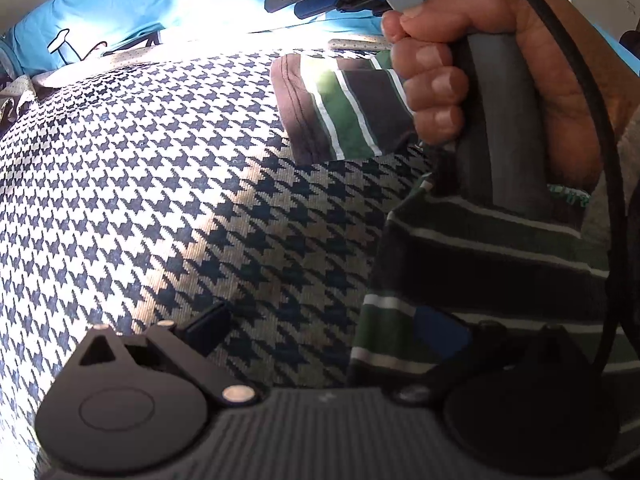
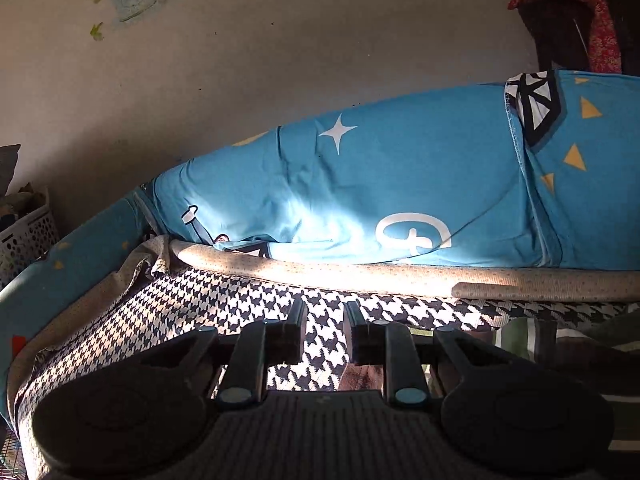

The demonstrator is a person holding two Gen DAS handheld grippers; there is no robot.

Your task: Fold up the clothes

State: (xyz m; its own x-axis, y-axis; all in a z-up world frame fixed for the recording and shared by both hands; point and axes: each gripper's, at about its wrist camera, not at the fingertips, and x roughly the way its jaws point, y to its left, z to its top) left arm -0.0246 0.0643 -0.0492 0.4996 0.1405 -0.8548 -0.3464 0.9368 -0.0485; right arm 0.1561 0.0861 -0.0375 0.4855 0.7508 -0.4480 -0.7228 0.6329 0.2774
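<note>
Left tool (image 1: pixel 320 332) sat low over the houndstooth blanket (image 1: pixel 160 160) on the bed. Its left finger (image 1: pixel 204 326) showed clear of cloth; the right finger with the blue pad was buried in the striped garment (image 1: pixel 480 264), green, black and white. Jaws stood well apart, so it looked open around the edge rather than pinched on it. Can't tell if the hidden finger was under or over the fabric.

Garment lay at the right side of the blanket. One end, likely a sleeve (image 1: pixel 344 112), lay flat farther up the bed, beside the person's hand (image 1: pixel 500 80) gripping the right tool's handle.

Right tool (image 2: pixel 324 336) had its jaws a narrow gap apart, nothing between them, only blanket in the gap. A bit of the garment showed under its right finger and off to the right. Blue printed pillow (image 2: pixel 360 184) lay behind, well clear.

Step judged as taking hold of the garment edge for a fold. To do it well:
- close the left tool on a single layer at the hem
- avoid catching blanket too
- set the right tool on the matching edge before lifting
- lift both evenly so stripes stay square

Risk: the soft knit could bunch or slip.
</note>
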